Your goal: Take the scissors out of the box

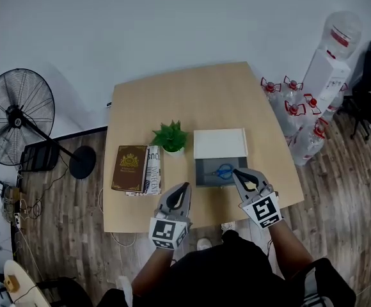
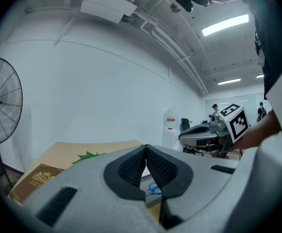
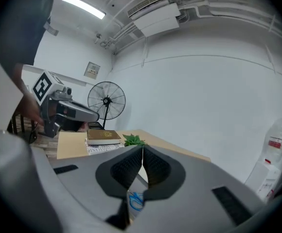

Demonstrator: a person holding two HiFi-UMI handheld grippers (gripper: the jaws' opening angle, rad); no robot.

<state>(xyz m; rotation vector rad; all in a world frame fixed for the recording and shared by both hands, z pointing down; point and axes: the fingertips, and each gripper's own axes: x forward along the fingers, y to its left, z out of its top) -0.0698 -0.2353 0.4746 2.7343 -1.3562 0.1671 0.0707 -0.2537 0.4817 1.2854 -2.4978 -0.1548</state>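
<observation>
The box point(image 1: 219, 143) lies on the wooden table point(image 1: 173, 94), its white lid slid back over a grey tray. In the tray's open part lie the blue-handled scissors point(image 1: 224, 171). My right gripper point(image 1: 235, 171) is shut and empty, its tip at the tray's near right corner, just right of the scissors. My left gripper point(image 1: 185, 186) is also shut and empty, over the table left of the box. Through the gap under the left gripper point(image 2: 145, 147) I see the scissors point(image 2: 154, 188). Below the right gripper point(image 3: 142, 148) the scissors point(image 3: 136, 201) show as well.
A small potted plant point(image 1: 171, 136) stands left of the box. Further left, a brown book point(image 1: 130, 167) lies on a newspaper point(image 1: 152, 178). A floor fan point(image 1: 16, 117) stands at the left; water bottles point(image 1: 294, 107) and a dispenser point(image 1: 329, 62) at the right.
</observation>
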